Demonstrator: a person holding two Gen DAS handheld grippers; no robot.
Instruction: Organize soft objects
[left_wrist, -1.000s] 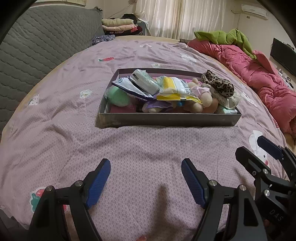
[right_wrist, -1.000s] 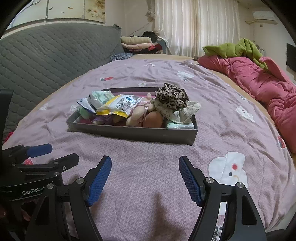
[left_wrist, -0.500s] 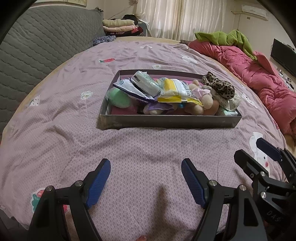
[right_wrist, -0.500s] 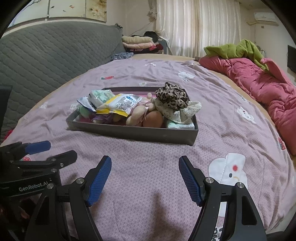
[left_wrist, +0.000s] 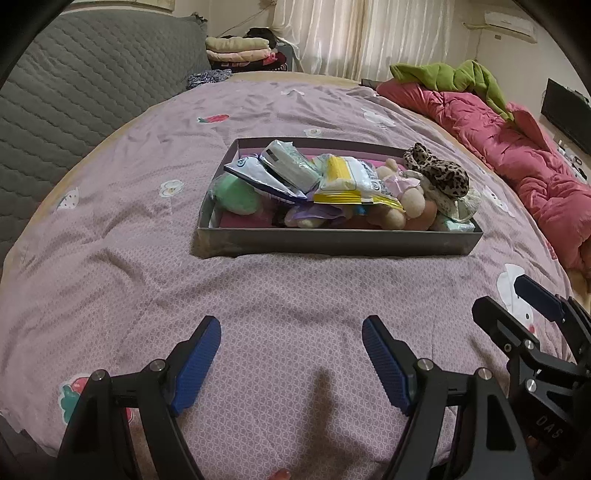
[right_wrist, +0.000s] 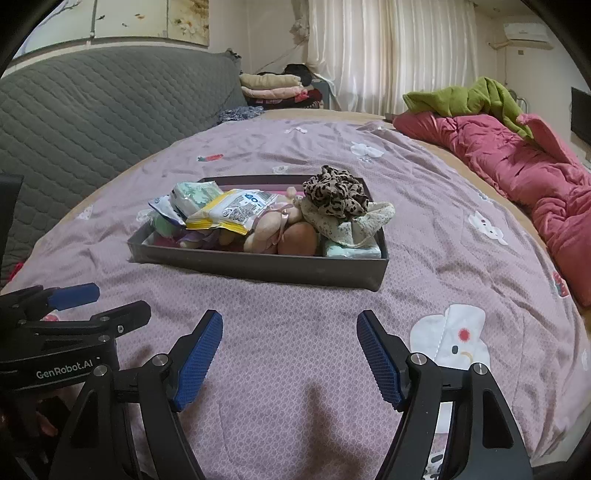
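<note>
A shallow dark grey box (left_wrist: 332, 242) (right_wrist: 258, 267) sits on the purple bedspread, piled with soft things. A leopard-print scrunchie (left_wrist: 437, 173) (right_wrist: 336, 194) lies at its right end on a pale lace cloth (right_wrist: 354, 225). A yellow-edged wipes pack (left_wrist: 351, 182) (right_wrist: 232, 212), a plush doll (left_wrist: 402, 201) (right_wrist: 273, 229), a tissue pack (left_wrist: 290, 166) and a green plush ball (left_wrist: 236, 194) fill the rest. My left gripper (left_wrist: 291, 363) and my right gripper (right_wrist: 290, 356) hover over the bedspread short of the box, both open and empty.
A grey quilted headboard (left_wrist: 74, 99) runs along the left. A pink duvet (left_wrist: 517, 155) with a green blanket (right_wrist: 469, 98) lies at the right edge of the bed. Folded clothes (right_wrist: 273, 86) are stacked beyond the bed. Bare bedspread (right_wrist: 443, 229) surrounds the box.
The box appears slightly lower in the left wrist view than a second ago; otherwise both grippers stay open and still.
</note>
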